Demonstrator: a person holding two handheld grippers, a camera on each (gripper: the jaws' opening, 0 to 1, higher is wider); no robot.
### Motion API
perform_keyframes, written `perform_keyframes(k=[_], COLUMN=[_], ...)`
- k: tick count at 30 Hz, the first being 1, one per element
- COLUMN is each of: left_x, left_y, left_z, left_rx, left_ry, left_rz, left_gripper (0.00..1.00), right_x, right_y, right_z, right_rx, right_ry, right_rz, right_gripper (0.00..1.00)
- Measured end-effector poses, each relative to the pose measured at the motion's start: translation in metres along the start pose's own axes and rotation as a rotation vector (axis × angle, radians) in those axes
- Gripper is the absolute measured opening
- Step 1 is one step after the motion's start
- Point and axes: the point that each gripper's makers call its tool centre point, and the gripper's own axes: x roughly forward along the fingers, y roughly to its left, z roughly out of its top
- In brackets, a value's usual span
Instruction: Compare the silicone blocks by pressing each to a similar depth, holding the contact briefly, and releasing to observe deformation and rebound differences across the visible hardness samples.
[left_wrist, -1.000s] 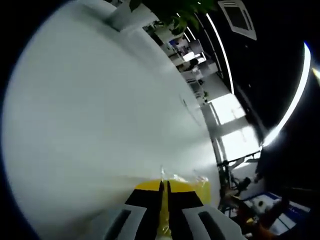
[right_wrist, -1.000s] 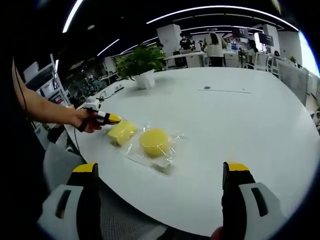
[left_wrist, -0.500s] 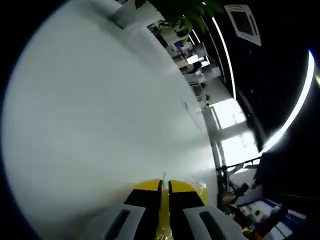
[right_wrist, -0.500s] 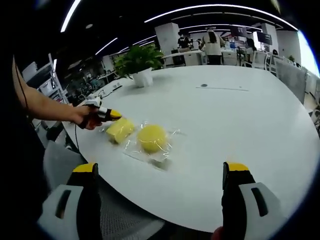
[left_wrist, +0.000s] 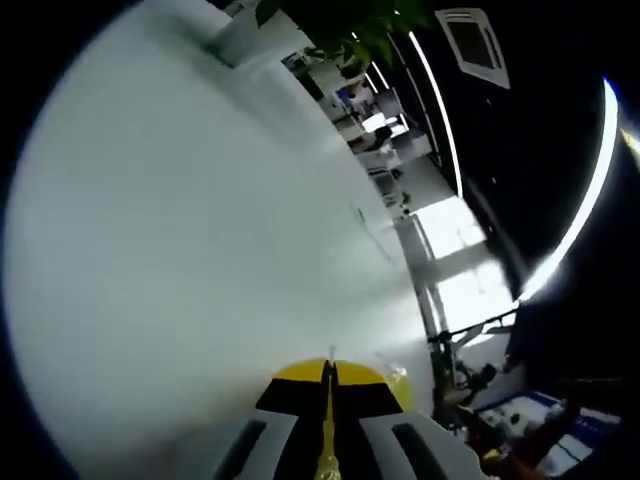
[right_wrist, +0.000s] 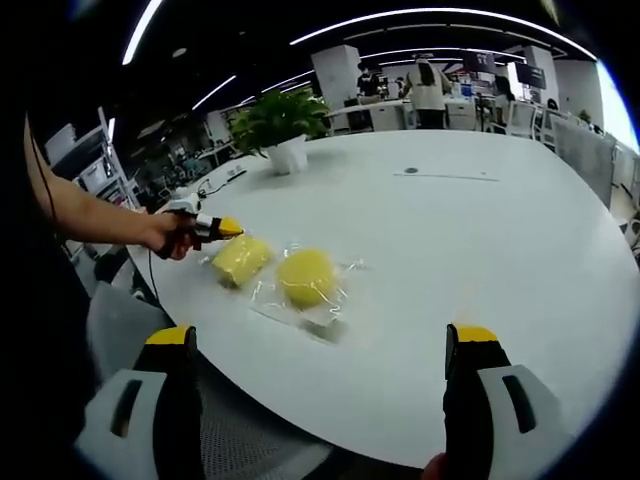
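The left gripper view skims low and rolled across the round white bench (left_wrist: 200, 250), very close to its surface, while the right gripper view looks from beyond the near edge over the same bench (right_wrist: 450, 230), facing the potted green plant (right_wrist: 278, 125).

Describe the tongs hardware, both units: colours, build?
Both match. Right tongs: light grey bodies with dark slots, black fingers capped by yellow tips. Left tongs: same grey, black and yellow. A thin dark cable runs beside the person's bare forearm.

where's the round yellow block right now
In the right gripper view the round yellow block lies in clear wrap on the white table, beside the square yellow block near the left gripper.
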Motion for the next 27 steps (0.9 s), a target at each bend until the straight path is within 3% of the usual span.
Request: perform_keyframes(k=[6, 10, 13, 17, 24, 27], left_x=[-0.008, -0.013, -0.017, -0.021, -0.029, -0.032], left_y=[-0.020, -0.027, -0.036, -0.053, -0.088, -0.102], left_z=[0.011, 0.015, 0.020, 0.022, 0.018, 0.022], left_rx=[0.099, 0.139, 0.116, 0.174, 0.447, 0.496], left_ry=[-0.047, -0.064, -0.093, -0.098, -0.043, -0.047], left_rz=[-0.042, -0.053, -0.071, -0.090, -0.079, -0.086], left_gripper=[0.00, 0.00, 0.00, 0.00, 0.00, 0.00], right_x=[0.001, 0.001, 0.001, 0.002, 0.003, 0.001], right_y=[0.000, 0.003, 0.004, 0.005, 0.010, 0.013], right_z=[0.002, 0.003, 0.003, 0.005, 0.015, 0.021], right_rx=[0.005, 0.002, -0.001, -0.002, 0.006, 0.011], right_ry=[-0.013, -0.020, -0.020, -0.025, -0.066, -0.083], right_rz=[0.000, 0.005, 0.007, 0.011, 0.022, 0.029], right_gripper=[0.96, 0.96, 0.96, 0.96, 0.96, 0.96])
